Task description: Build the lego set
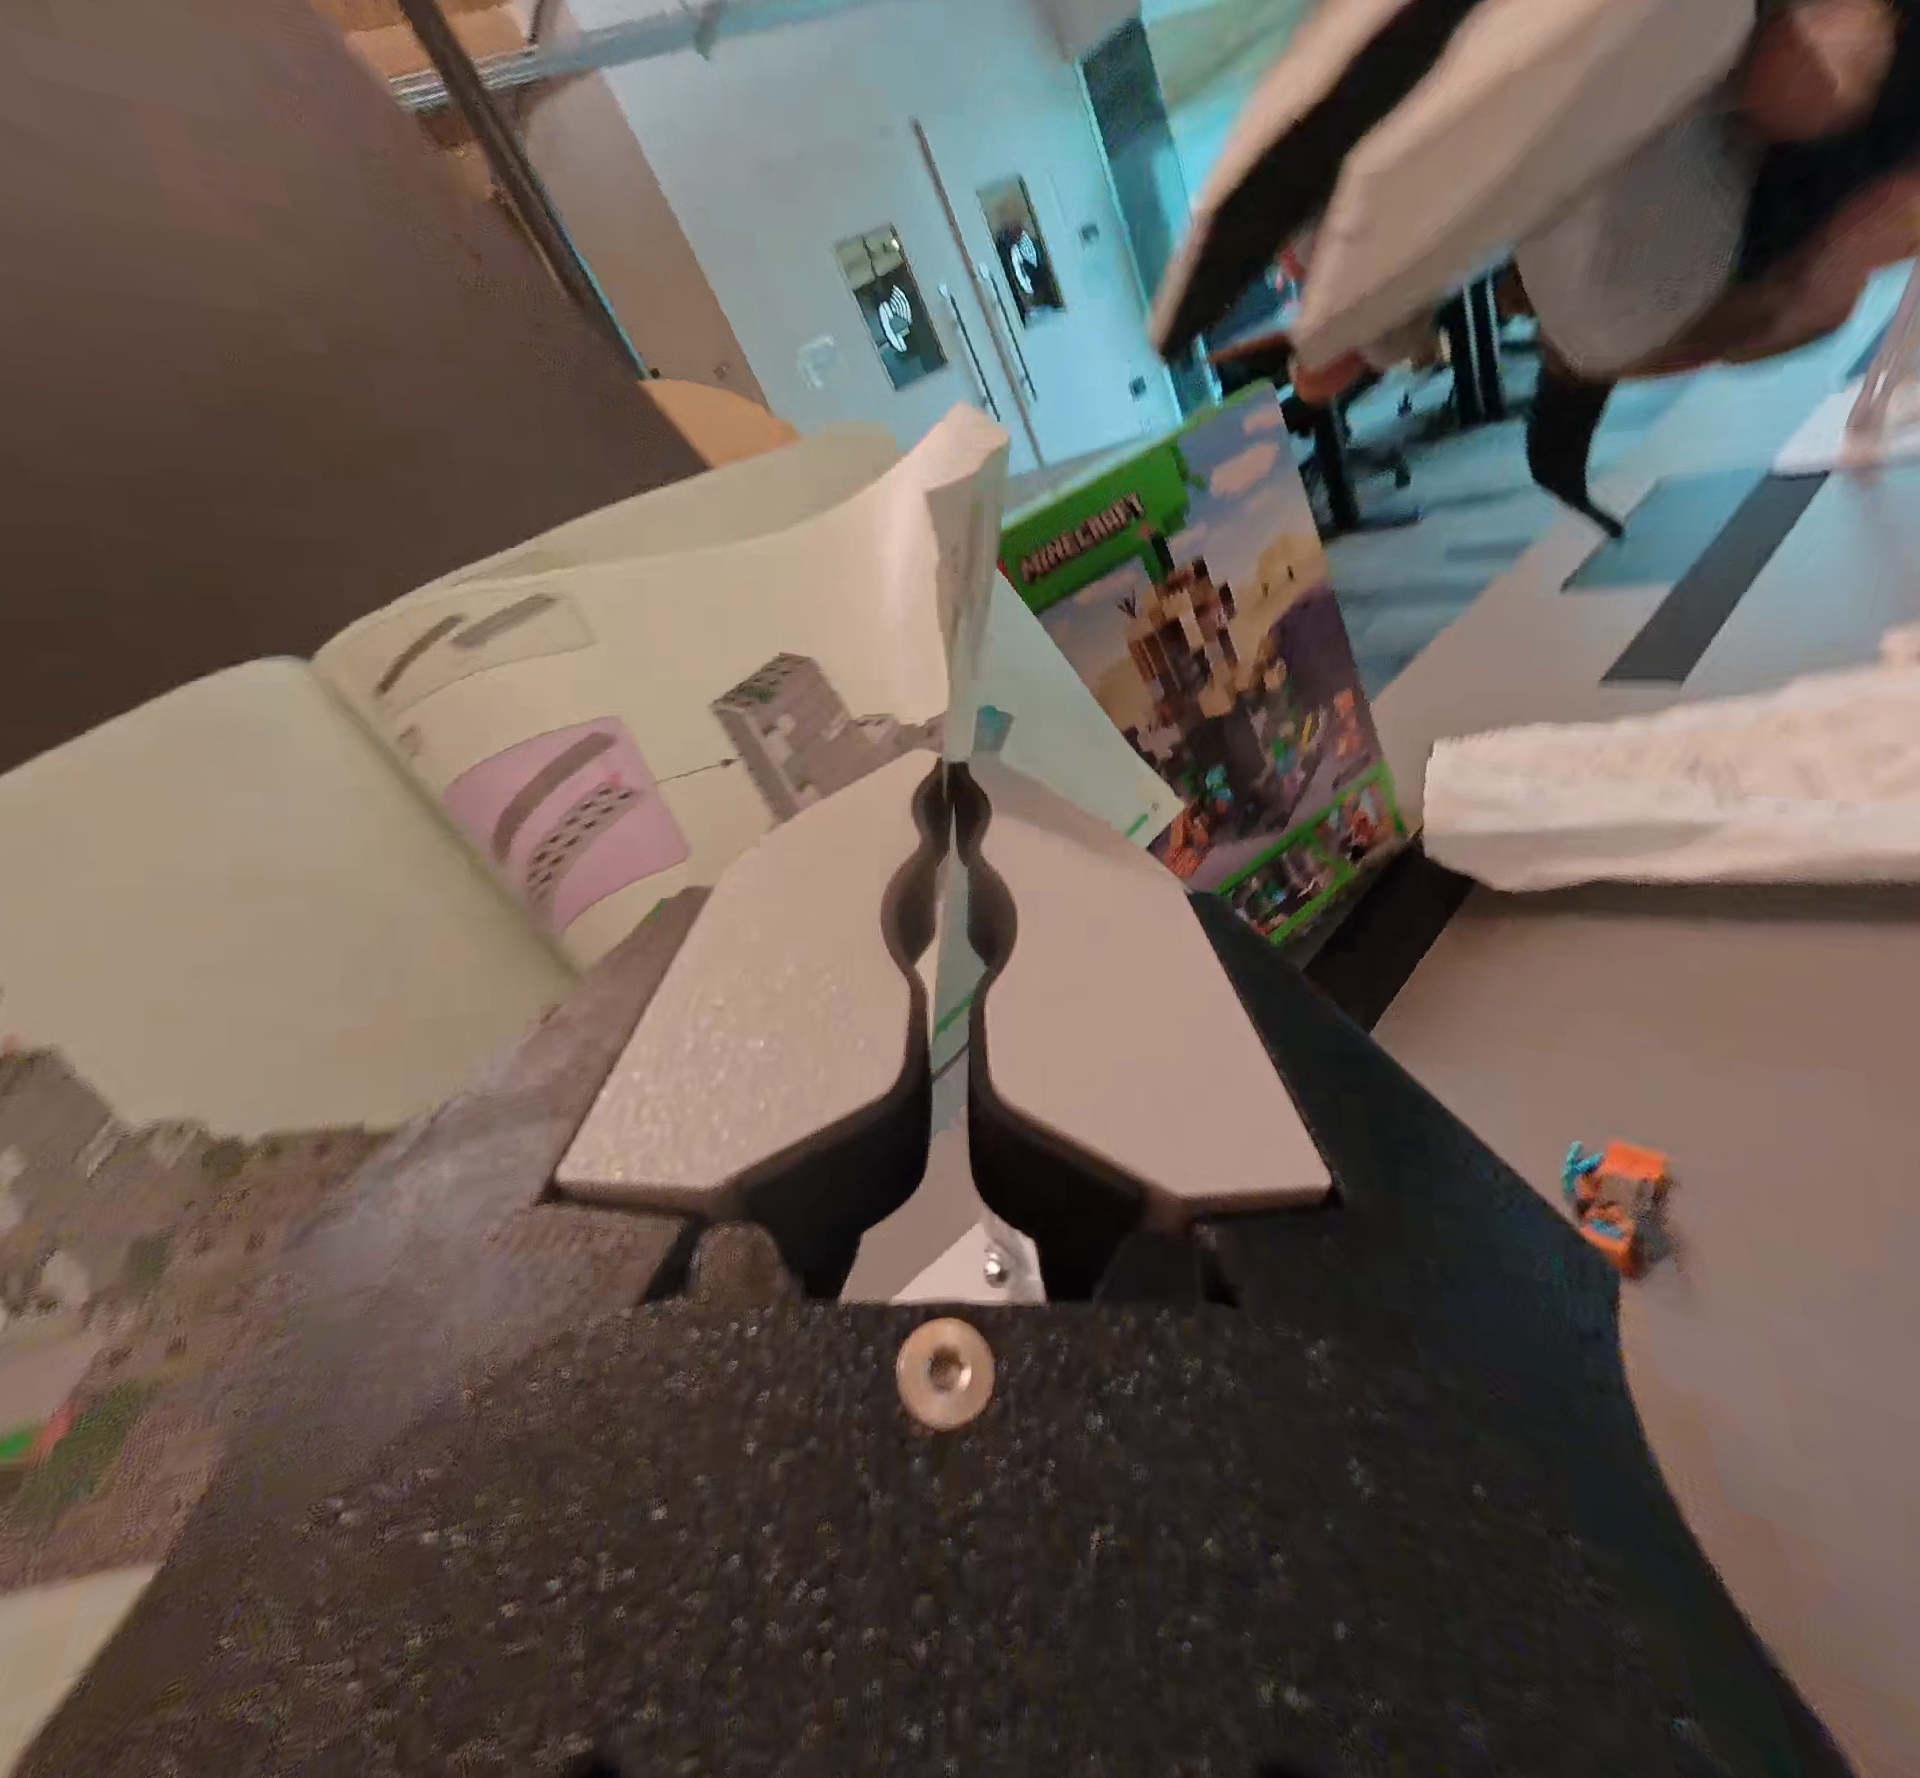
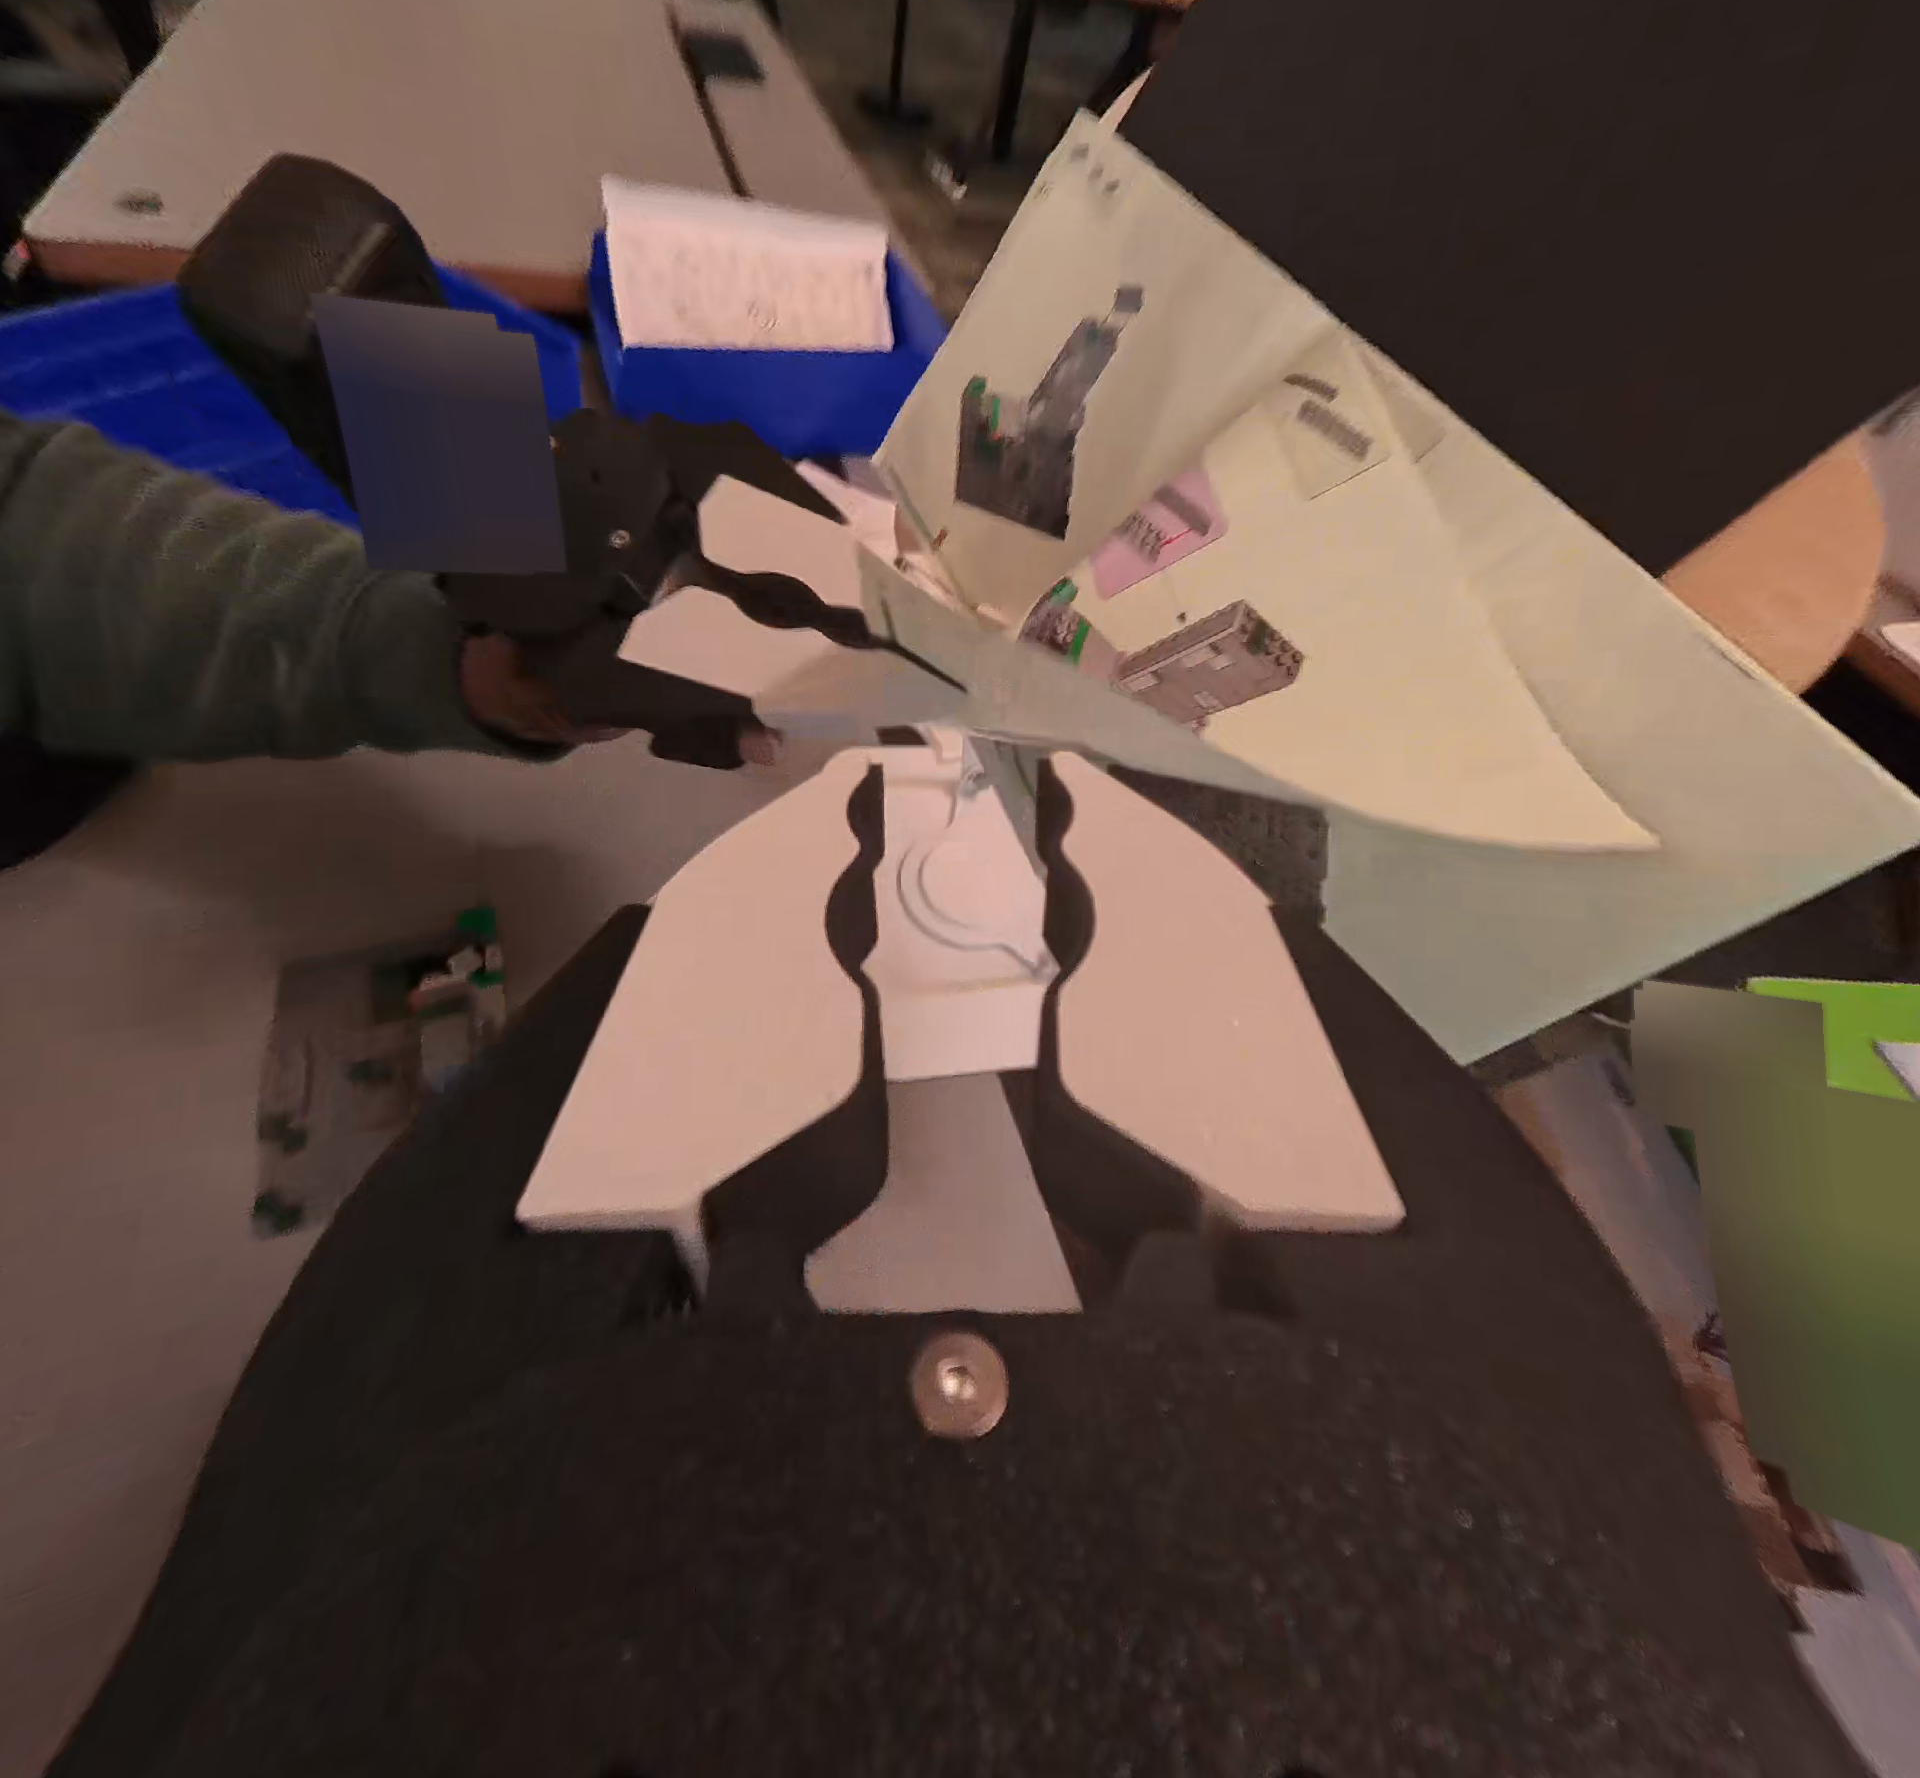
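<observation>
The instruction booklet (image 1: 260,845) lies open on the left of the table. My left gripper (image 1: 951,783) is shut on one of its pages (image 1: 966,565), which stands upright out of the fingertips. In the right wrist view the left gripper (image 2: 894,648) pinches that page's edge while the booklet (image 2: 1351,689) fans open. My right gripper (image 2: 956,778) is open, its tips just below the lifted page, touching nothing I can see. It shows blurred at the top right of the left wrist view (image 1: 1236,346). A partly built grey and green model (image 2: 384,1032) lies on the table to the left.
The set's box (image 1: 1247,689) stands behind the booklet. A white paper bag (image 1: 1662,803) lies at the right. A small orange and teal figure (image 1: 1621,1209) sits on the grey table. Two blue bins (image 2: 769,378) stand at the back, one holding a white bag.
</observation>
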